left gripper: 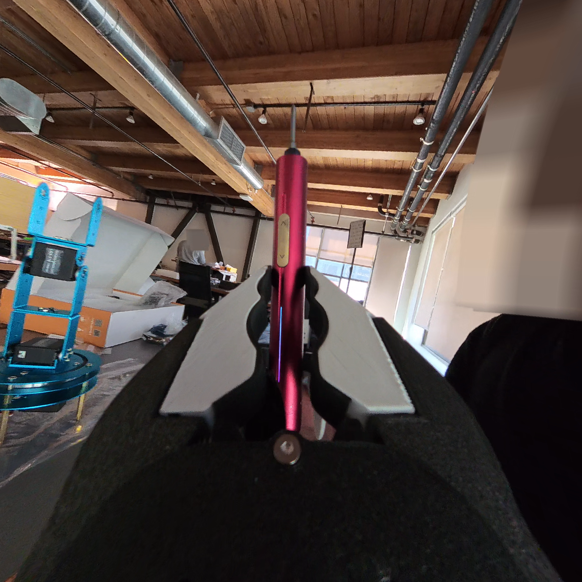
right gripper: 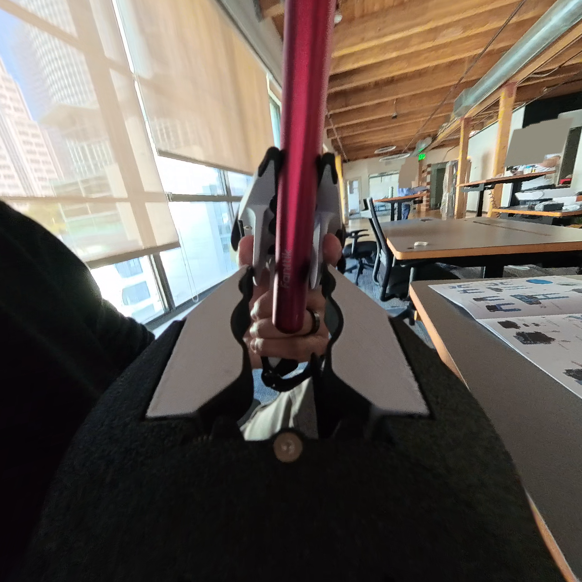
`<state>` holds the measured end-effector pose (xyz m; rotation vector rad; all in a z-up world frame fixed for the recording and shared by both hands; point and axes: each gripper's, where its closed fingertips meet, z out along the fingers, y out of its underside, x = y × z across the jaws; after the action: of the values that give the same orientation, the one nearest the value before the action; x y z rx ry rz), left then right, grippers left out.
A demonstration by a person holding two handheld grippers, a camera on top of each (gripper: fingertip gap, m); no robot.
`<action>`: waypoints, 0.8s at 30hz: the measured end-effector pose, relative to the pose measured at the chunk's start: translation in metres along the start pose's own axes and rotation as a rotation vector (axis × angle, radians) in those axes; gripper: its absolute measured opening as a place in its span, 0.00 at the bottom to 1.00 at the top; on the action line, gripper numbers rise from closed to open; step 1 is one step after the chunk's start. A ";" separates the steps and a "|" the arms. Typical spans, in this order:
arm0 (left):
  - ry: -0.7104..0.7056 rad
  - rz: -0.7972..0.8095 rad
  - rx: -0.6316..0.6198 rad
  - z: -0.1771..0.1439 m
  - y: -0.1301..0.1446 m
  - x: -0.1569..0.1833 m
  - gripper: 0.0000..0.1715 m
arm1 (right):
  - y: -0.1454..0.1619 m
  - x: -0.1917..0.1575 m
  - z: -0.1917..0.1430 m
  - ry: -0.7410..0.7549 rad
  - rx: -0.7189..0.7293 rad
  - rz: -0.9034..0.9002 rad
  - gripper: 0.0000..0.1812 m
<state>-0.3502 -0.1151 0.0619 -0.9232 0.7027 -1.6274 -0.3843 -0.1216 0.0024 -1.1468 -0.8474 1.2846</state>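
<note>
My left gripper [left gripper: 288, 277] is shut on a slim red electric screwdriver [left gripper: 289, 201], held upright with its thin bit [left gripper: 293, 126] pointing at the ceiling. In the right wrist view the same screwdriver [right gripper: 302, 94] runs up out of frame, clamped by the left gripper's fingers [right gripper: 258, 217], with a person's hand [right gripper: 283, 333] behind. My right gripper [right gripper: 289, 271] is open. Its jaws stand wide on either side of the screwdriver's butt end [right gripper: 288, 321] and do not press on it.
A blue metal robot-arm kit [left gripper: 47, 299] on a round base stands at the left, with an open white and orange box [left gripper: 126, 315] behind it. A table edge [right gripper: 456, 362] with printed sheets [right gripper: 519, 315] lies to the right. A dark sleeve [right gripper: 47, 315] is at the left. My right fingertips sit around 6 cm from my left ones.
</note>
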 end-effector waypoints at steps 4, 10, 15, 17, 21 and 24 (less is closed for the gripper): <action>-0.018 0.013 0.003 -0.002 0.005 0.007 0.11 | 0.006 -0.009 -0.006 -0.018 -0.107 -0.061 0.23; -0.081 0.129 -0.024 -0.013 0.009 0.012 0.11 | 0.013 -0.015 -0.005 -0.033 -0.234 -0.114 0.12; -0.157 0.192 -0.140 -0.021 0.030 0.007 0.11 | 0.031 -0.006 -0.019 -0.004 -0.320 -0.075 0.11; -0.206 0.188 -0.181 -0.026 0.035 0.001 0.13 | 0.041 0.002 -0.021 0.048 -0.387 -0.103 0.11; -0.318 0.218 -0.255 -0.040 0.033 -0.009 0.20 | 0.060 0.025 -0.025 0.233 -0.568 -0.268 0.10; -0.428 0.279 -0.372 -0.055 0.036 -0.020 0.18 | 0.063 0.036 -0.029 0.387 -0.675 -0.443 0.10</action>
<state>-0.3763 -0.1049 -0.0012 -1.3261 0.8019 -1.0222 -0.3690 -0.0958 -0.0703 -1.5515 -1.1927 0.3844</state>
